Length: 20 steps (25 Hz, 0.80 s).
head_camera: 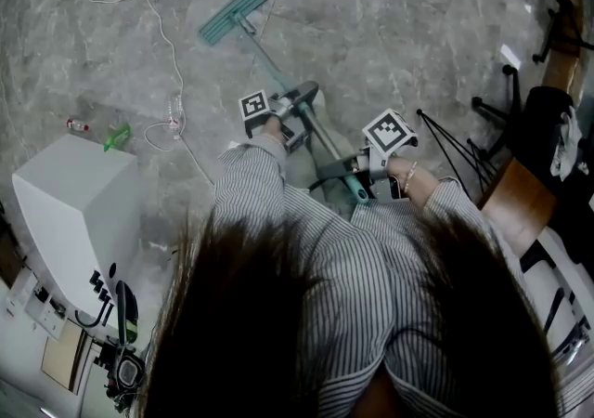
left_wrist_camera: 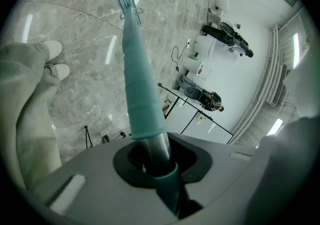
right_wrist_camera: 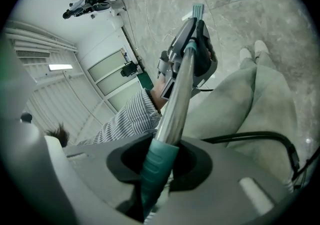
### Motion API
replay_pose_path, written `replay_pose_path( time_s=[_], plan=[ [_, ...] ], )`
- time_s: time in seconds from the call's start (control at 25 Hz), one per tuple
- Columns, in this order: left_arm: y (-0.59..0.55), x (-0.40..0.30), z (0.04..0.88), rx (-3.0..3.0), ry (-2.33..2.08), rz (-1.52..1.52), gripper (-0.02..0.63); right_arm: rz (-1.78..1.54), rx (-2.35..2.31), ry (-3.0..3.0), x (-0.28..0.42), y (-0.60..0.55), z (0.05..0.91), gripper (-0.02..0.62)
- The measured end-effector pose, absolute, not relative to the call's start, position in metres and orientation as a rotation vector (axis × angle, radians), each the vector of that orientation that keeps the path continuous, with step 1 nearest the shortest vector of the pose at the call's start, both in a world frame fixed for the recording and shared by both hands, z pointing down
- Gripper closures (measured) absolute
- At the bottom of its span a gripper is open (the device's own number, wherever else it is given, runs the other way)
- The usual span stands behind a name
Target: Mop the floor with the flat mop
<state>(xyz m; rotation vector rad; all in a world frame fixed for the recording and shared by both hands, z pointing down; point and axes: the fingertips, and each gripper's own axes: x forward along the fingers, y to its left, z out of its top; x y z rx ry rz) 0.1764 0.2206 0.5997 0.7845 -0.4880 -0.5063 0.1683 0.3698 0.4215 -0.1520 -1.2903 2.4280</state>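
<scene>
Your left tongs [head_camera: 302, 100] are clamped round the handle [head_camera: 320, 131] of the flat mop [head_camera: 264, 52], partway down the shaft. In the left gripper view the metal tube and its pale teal sleeve [left_wrist_camera: 141, 94] run straight out from between the jaws. Your right tongs [head_camera: 355, 172] pinch the same handle nearer to you, at its dark teal end grip [right_wrist_camera: 155, 166].

In the head view the handle slants from the frame's centre toward the upper left, where the mop head [head_camera: 232, 15] lies on the grey marble floor [head_camera: 418, 35]. A white cable [head_camera: 167, 45] trails over the floor to the left of the mop, apart from it. A white cabinet [head_camera: 70, 212] stands at the left edge.

In the right gripper view your pale trouser legs [right_wrist_camera: 250, 99] and shoes [right_wrist_camera: 252, 49] fill the right side.
</scene>
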Motion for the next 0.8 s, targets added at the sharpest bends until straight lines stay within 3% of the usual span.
replay_pose_path(
  time_s=[0.36, 0.8],
  plan=[
    [0.192, 0.162, 0.605, 0.789, -0.525, -0.603, 0.554, 2.441, -0.166, -1.313, 0.160, 0.345, 0.426, 0.500],
    [0.137, 0.104, 0.606, 0.820, -0.474, -0.585, 0.555, 2.395, -0.171, -1.320, 0.096, 0.295, 0.431, 0.502]
  ],
)
